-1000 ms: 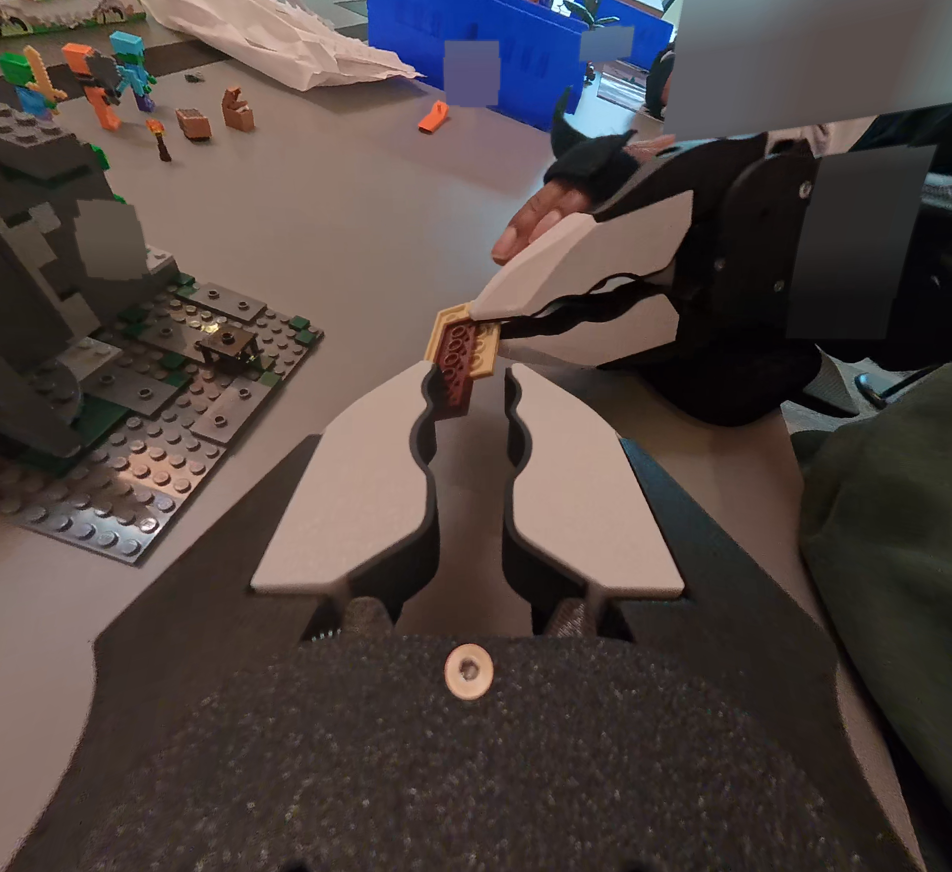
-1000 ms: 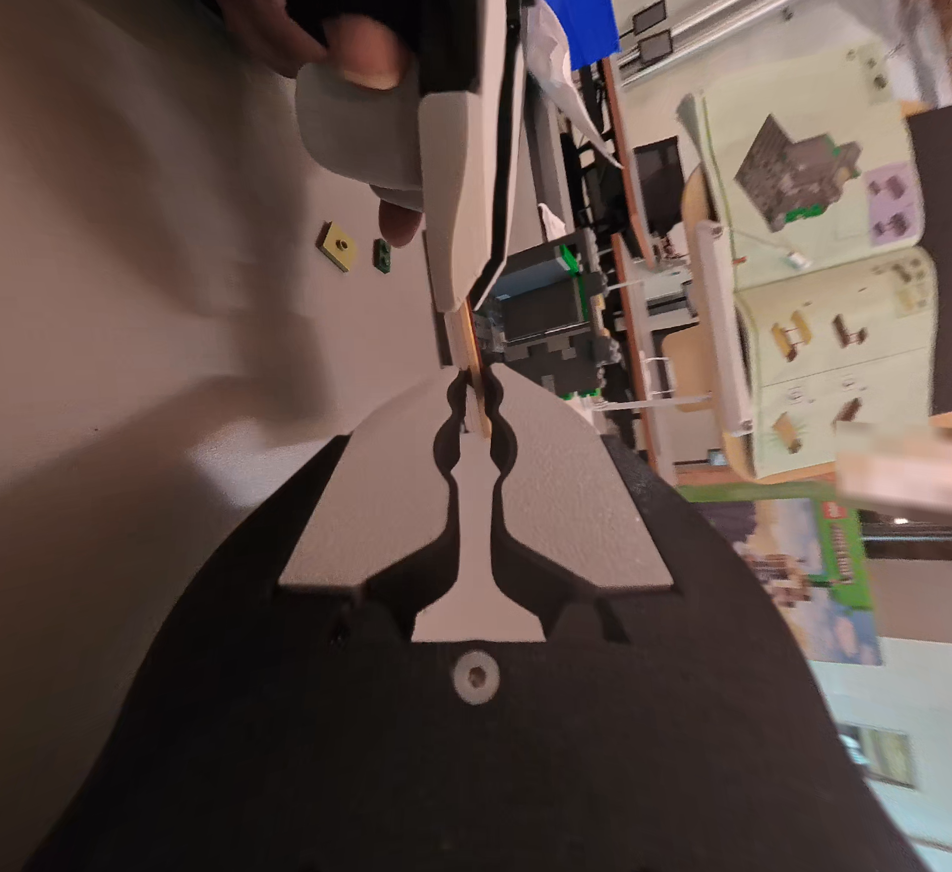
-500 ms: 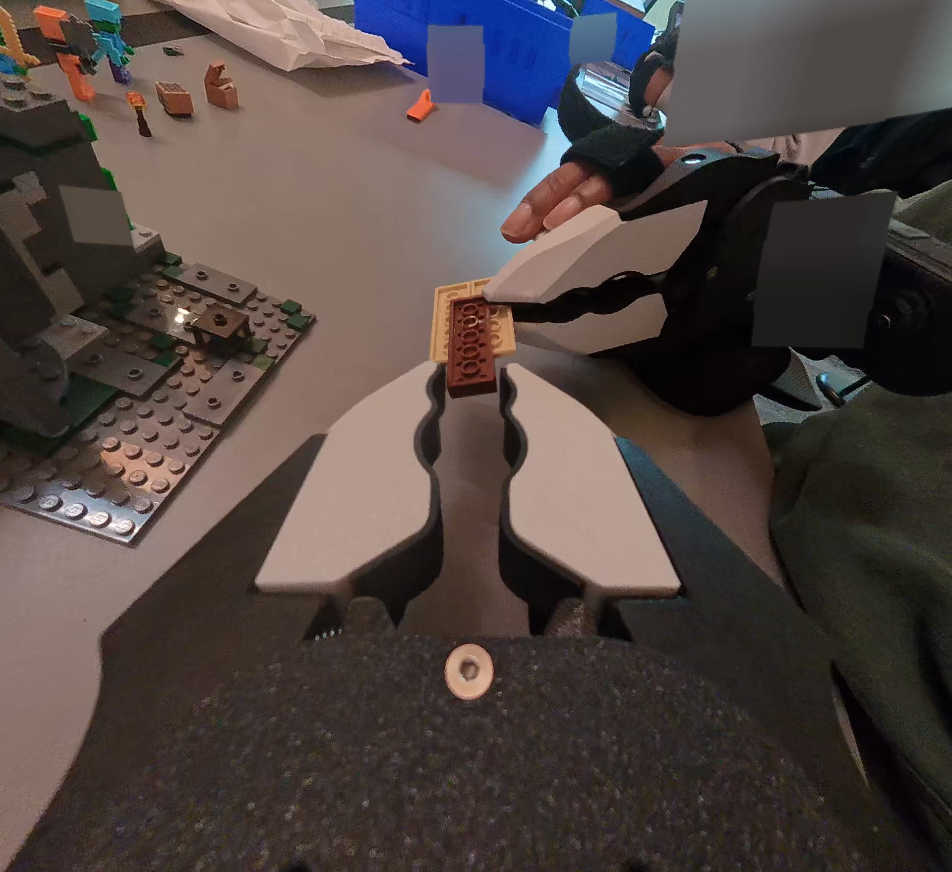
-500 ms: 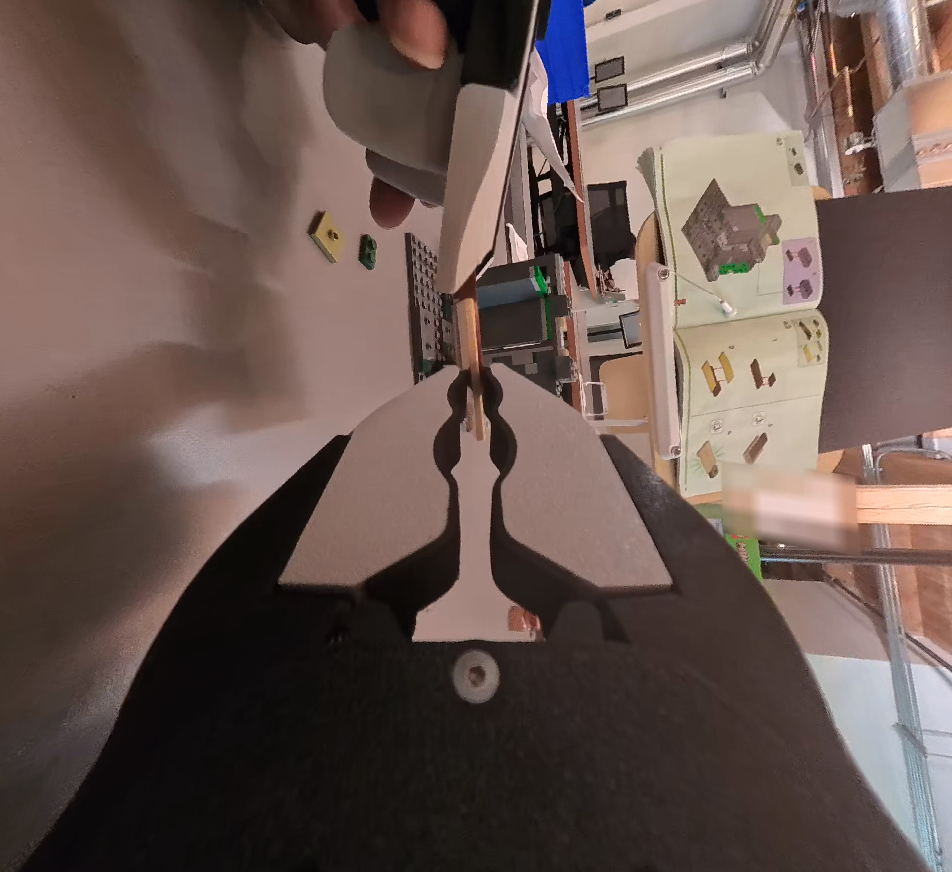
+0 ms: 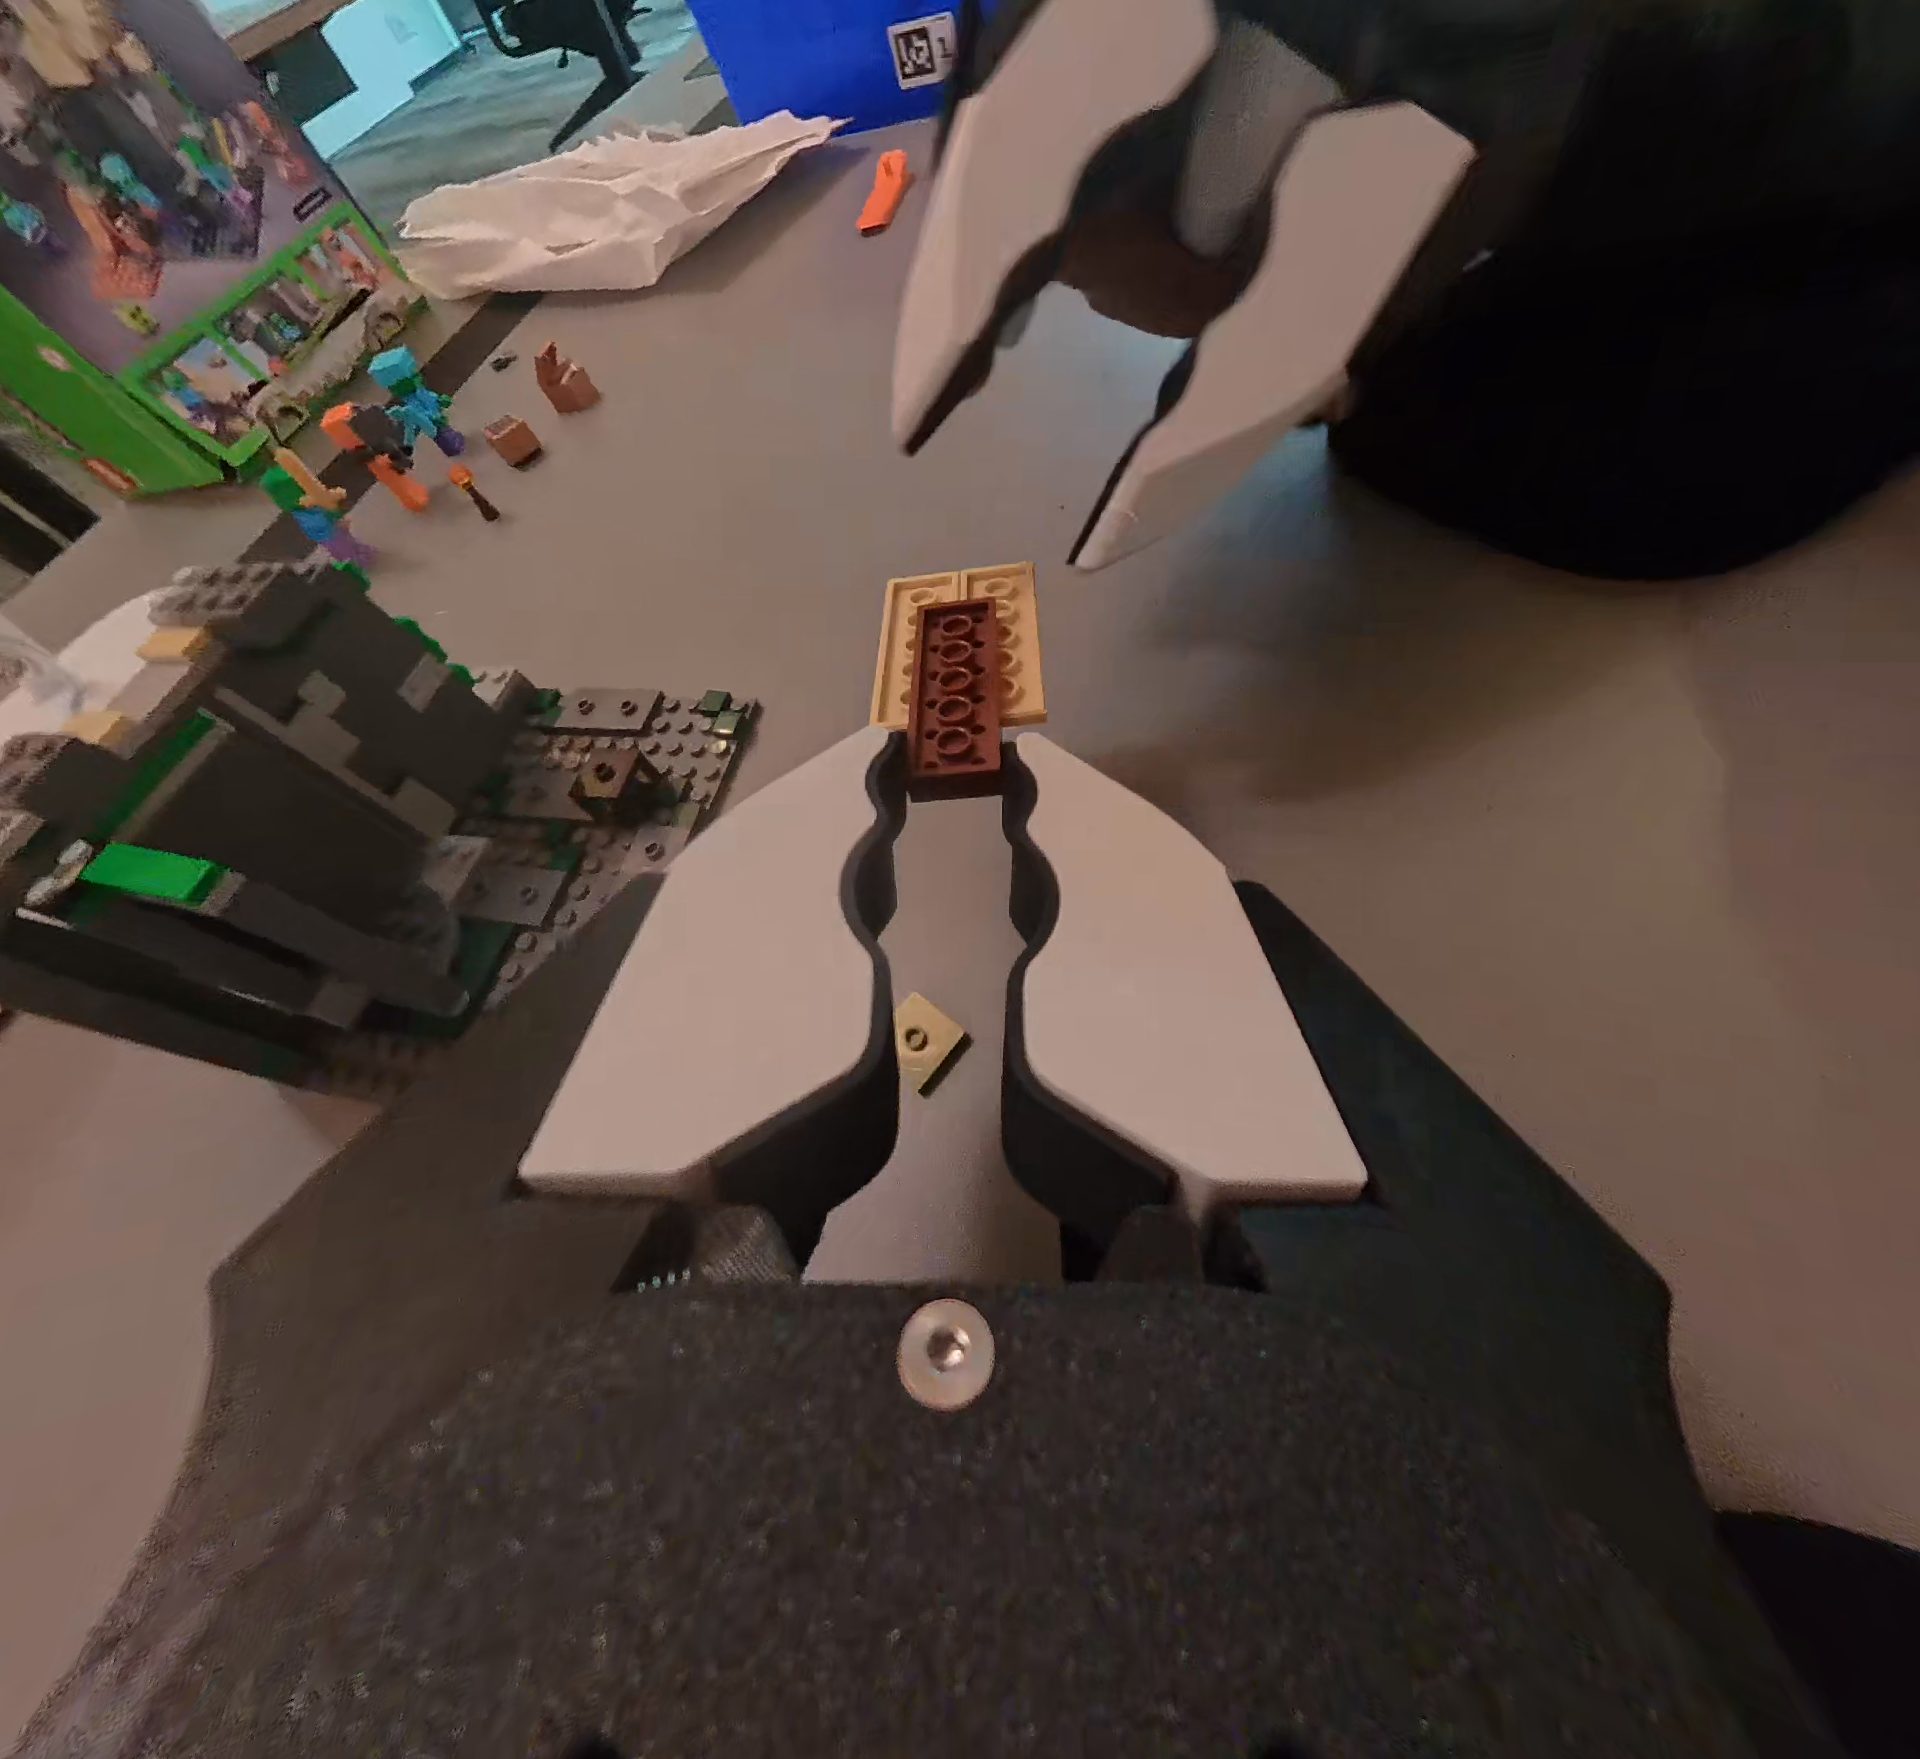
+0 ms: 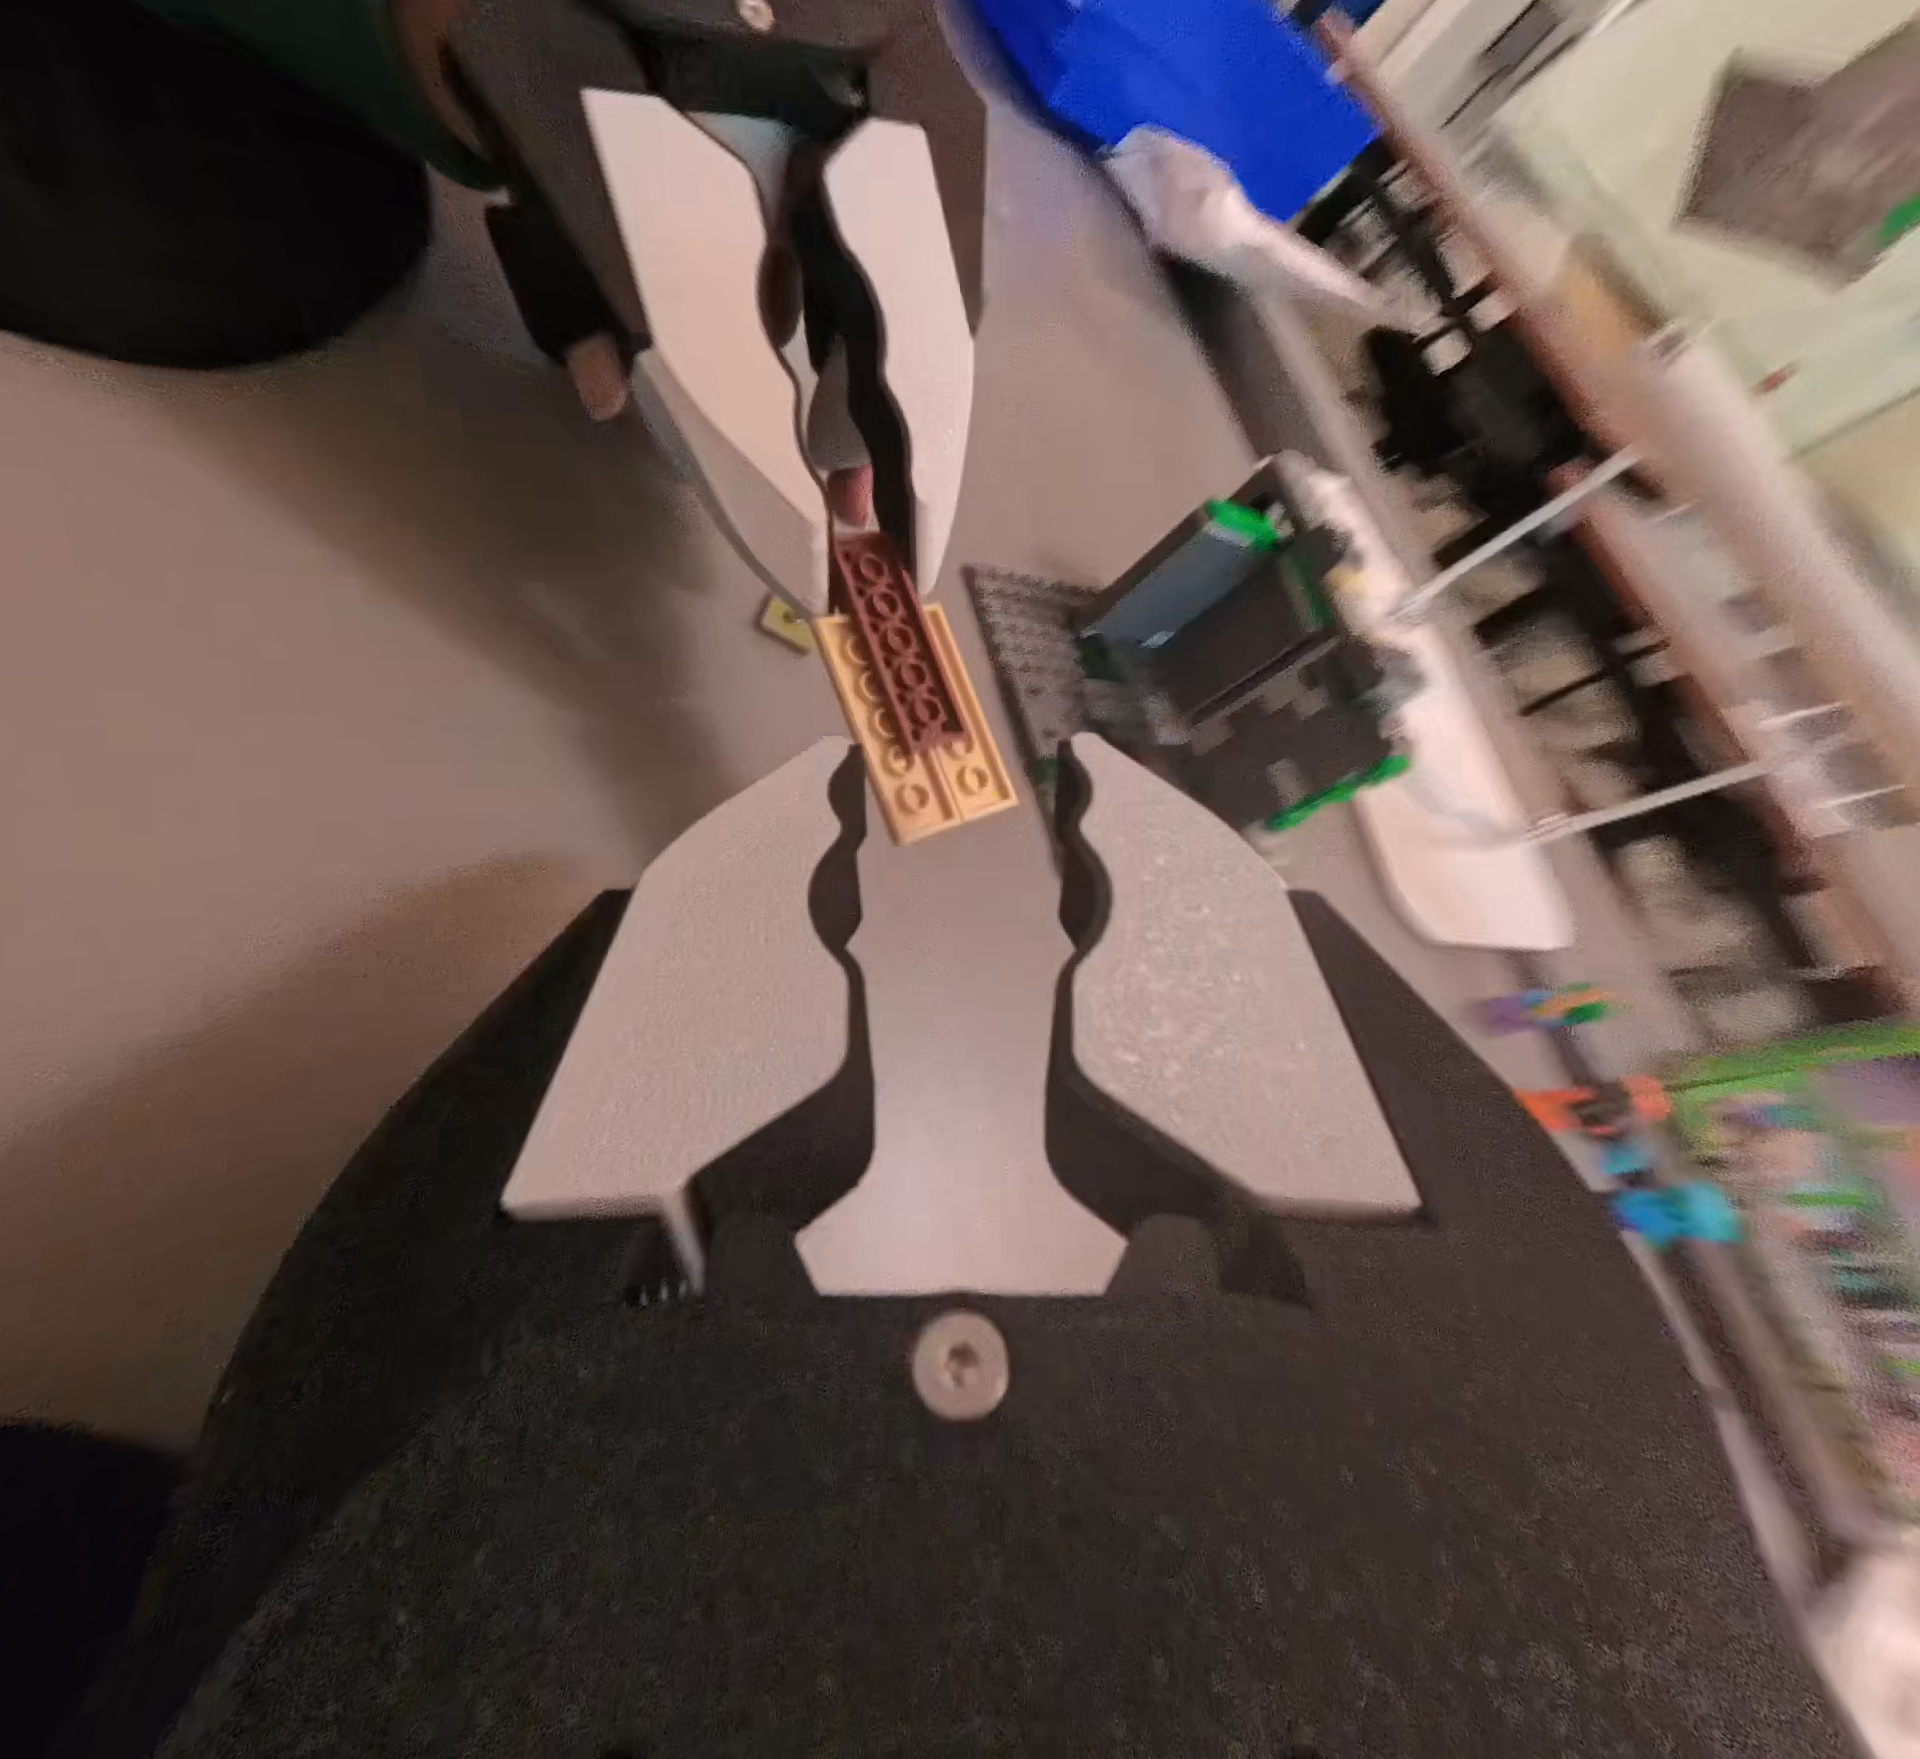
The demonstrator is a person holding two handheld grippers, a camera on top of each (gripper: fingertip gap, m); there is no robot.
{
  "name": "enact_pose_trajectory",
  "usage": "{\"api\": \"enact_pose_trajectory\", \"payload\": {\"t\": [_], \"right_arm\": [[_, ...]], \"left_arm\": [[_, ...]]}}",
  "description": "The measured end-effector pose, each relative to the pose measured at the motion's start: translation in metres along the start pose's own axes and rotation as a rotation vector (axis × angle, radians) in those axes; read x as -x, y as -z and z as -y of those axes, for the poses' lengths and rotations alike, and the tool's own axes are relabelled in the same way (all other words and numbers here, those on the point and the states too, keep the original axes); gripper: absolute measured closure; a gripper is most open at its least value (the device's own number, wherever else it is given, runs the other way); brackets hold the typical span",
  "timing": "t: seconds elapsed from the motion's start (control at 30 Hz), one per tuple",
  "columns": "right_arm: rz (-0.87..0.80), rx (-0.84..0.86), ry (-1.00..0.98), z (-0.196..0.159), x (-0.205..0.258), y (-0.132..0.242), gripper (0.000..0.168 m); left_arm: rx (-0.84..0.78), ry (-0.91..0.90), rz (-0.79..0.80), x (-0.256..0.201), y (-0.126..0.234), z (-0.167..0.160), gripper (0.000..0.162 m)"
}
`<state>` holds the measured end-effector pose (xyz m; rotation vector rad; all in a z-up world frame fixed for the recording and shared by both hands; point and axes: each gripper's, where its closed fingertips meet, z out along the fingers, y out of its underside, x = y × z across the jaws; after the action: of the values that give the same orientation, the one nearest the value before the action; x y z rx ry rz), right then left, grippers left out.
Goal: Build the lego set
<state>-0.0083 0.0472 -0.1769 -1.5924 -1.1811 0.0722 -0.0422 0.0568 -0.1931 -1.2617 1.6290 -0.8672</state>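
Note:
My left gripper (image 5: 951,748) is shut on the near end of a brown plate (image 5: 954,681), held above the table. The brown plate is pressed onto two tan plates (image 5: 1023,660) lying side by side, undersides facing up. My right gripper (image 5: 992,504) is open and empty, hanging just beyond and above the far end of the assembly. In the right wrist view the right gripper (image 6: 958,759) has its jaws spread on either side of the tan plates' end (image 6: 940,795) without touching. The left gripper (image 6: 873,571) grips the brown plate (image 6: 894,649) from the opposite side.
The grey build on its studded baseplate (image 5: 634,774) stands to the left. Beyond it are minifigures (image 5: 390,442), small brown pieces (image 5: 514,440), the set box (image 5: 156,255), a white paper bag (image 5: 623,203), an orange piece (image 5: 883,192) and a blue bin (image 5: 831,16). A small olive tile (image 5: 928,1044) lies under my left gripper.
My right gripper has opened, let go of the tan plates and drawn back from them. My left gripper keeps hold of the brown plate with the tan plates attached.

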Motion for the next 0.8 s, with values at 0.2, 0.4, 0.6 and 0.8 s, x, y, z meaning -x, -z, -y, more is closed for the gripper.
{"api": "enact_pose_trajectory", "payload": {"t": [0.2,0.4,0.6,0.8], "right_arm": [[0.278,0.063,-0.134,-0.014,0.012,0.003,0.125],[0.439,0.145,-0.071,-0.020,0.031,-0.007,0.123],[0.455,0.171,-0.018,-0.023,0.033,-0.011,0.133],[0.470,0.210,-0.018,-0.029,0.030,-0.010,0.133]], "left_arm": [[-0.018,-0.115,-0.059,-0.019,-0.004,0.004,0.145],[-0.018,-0.123,-0.076,-0.023,-0.005,0.003,0.145],[-0.010,-0.108,-0.084,-0.023,-0.006,0.000,0.145],[0.041,-0.082,-0.081,-0.021,-0.009,-0.009,0.145]]}}
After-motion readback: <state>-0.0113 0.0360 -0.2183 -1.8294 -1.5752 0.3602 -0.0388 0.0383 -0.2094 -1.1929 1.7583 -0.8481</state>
